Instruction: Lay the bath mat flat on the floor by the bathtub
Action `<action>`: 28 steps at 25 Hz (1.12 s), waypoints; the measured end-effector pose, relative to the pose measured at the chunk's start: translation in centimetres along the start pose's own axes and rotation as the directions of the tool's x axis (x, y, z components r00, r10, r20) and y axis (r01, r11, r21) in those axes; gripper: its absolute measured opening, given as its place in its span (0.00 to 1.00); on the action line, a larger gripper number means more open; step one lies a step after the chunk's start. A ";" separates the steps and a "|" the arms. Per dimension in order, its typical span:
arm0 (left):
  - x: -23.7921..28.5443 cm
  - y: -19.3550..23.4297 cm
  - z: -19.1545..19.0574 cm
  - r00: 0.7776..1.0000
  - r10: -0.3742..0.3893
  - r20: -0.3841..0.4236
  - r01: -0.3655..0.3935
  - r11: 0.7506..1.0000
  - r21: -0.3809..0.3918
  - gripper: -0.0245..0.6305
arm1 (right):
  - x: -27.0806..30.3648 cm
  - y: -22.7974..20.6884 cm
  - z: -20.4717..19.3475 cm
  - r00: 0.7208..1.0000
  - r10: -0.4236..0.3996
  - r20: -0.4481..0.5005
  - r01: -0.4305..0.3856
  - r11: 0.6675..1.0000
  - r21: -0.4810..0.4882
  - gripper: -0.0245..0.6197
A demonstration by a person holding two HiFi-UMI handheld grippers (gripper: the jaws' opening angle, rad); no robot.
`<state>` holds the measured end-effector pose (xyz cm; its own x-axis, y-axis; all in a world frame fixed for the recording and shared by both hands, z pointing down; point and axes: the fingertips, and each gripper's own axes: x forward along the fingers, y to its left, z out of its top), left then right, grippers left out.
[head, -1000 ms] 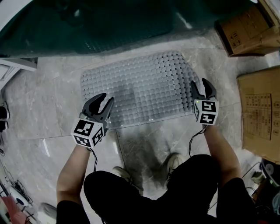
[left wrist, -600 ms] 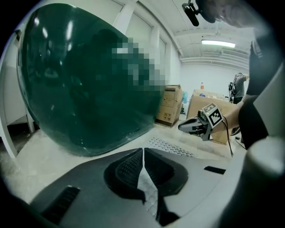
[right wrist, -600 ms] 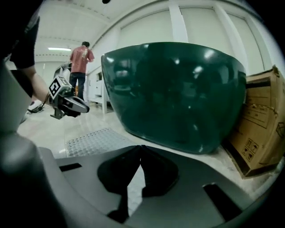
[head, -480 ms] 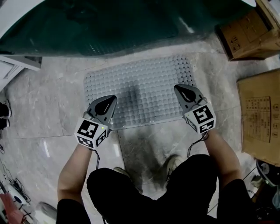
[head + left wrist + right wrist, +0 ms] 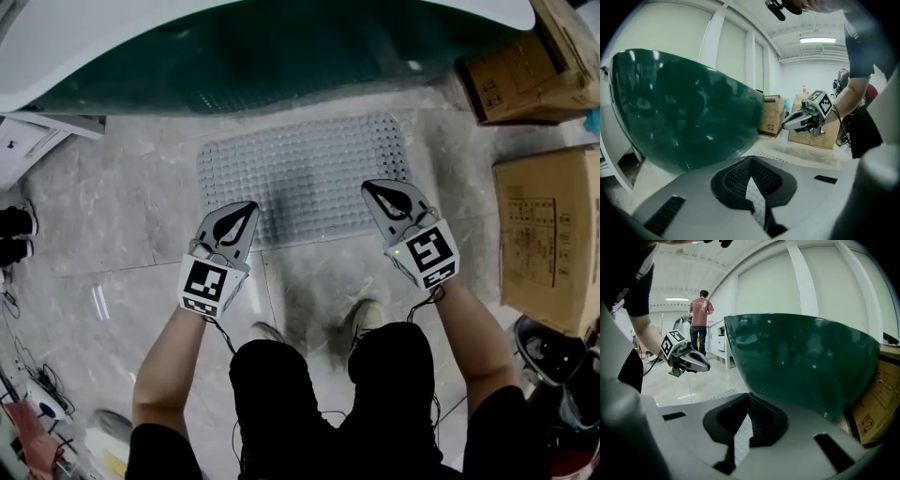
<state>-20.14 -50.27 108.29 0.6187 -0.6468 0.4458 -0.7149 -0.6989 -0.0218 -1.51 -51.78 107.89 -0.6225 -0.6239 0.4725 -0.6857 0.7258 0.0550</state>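
My left gripper [image 5: 246,211] and right gripper [image 5: 373,191] are both closed and empty, poised over the near edge of the bath mat [image 5: 305,169]. It lies flat on the floor [image 5: 112,216], just beside the green bathtub [image 5: 244,56].

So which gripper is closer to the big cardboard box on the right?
Right. The right gripper is above the bath mat's near right corner, with bare floor between it and the cardboard box. The left gripper is above the mat's near left corner, farther away.
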 end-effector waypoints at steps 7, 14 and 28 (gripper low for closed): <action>-8.0 -2.4 11.1 0.999 -0.035 -0.018 0.035 0.999 0.008 0.06 | -6.8 3.8 10.8 0.999 0.007 -0.050 -0.004 0.999 0.048 0.06; -16.8 -5.8 24.9 0.997 -0.080 -0.012 0.077 0.986 -0.150 0.06 | -15.1 5.9 22.8 0.997 -0.001 -0.079 0.011 0.993 0.115 0.06; -35.9 -6.6 48.9 0.993 0.007 0.114 0.020 0.972 -0.235 0.06 | -28.3 12.3 50.1 0.998 -0.028 0.053 0.023 0.994 0.106 0.06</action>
<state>-21.75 -37.38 48.64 0.6469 -0.6825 0.3403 -0.7588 -0.6204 0.1982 -11.22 -39.66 51.10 -0.6218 -0.6586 0.4238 -0.7358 0.6766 -0.0280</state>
